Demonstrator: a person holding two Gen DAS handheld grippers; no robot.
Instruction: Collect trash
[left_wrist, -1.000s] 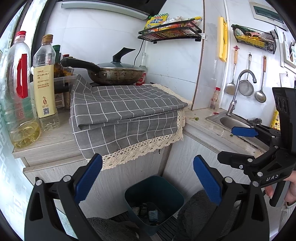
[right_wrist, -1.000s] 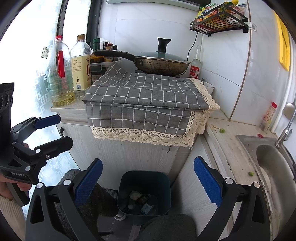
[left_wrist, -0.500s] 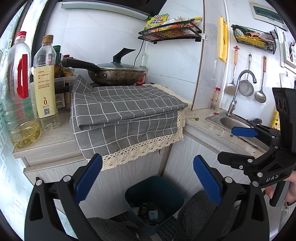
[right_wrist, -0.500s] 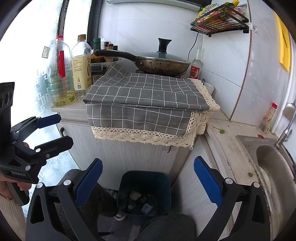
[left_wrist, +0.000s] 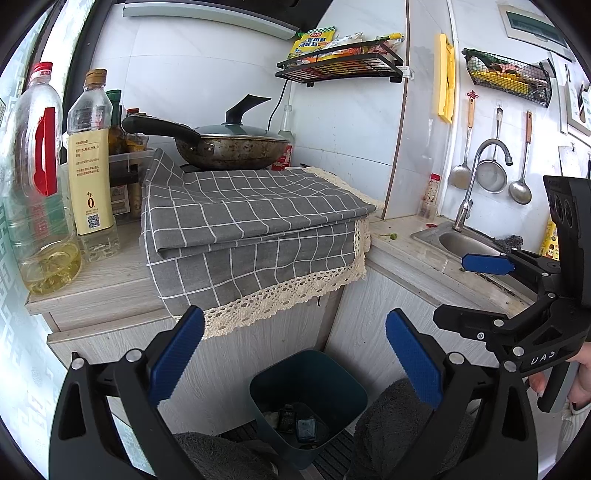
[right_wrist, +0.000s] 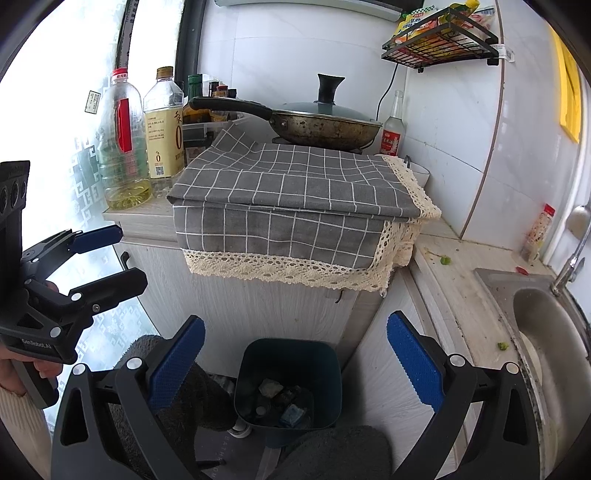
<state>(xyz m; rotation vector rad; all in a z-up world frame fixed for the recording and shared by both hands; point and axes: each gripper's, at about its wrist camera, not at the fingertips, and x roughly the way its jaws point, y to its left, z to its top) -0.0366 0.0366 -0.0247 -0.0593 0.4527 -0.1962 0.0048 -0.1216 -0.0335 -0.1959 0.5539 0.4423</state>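
Both wrist cameras look forward and down, side by side. They share the bin (left_wrist: 308, 398) (right_wrist: 288, 384) and the cloth-covered counter (left_wrist: 251, 229) (right_wrist: 295, 206).

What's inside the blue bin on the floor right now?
The trash bin holds a few scraps at its bottom: a pale crumpled piece and a blue piece. Anything beneath them is hidden.

Scraps in the dark bin (right_wrist: 288, 373) at 6 o'clock are too small to identify; the sink (right_wrist: 546, 332) is cropped at 3 o'clock.

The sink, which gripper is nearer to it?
Right. The right gripper hangs beside the sink; the left gripper is off by the window side.
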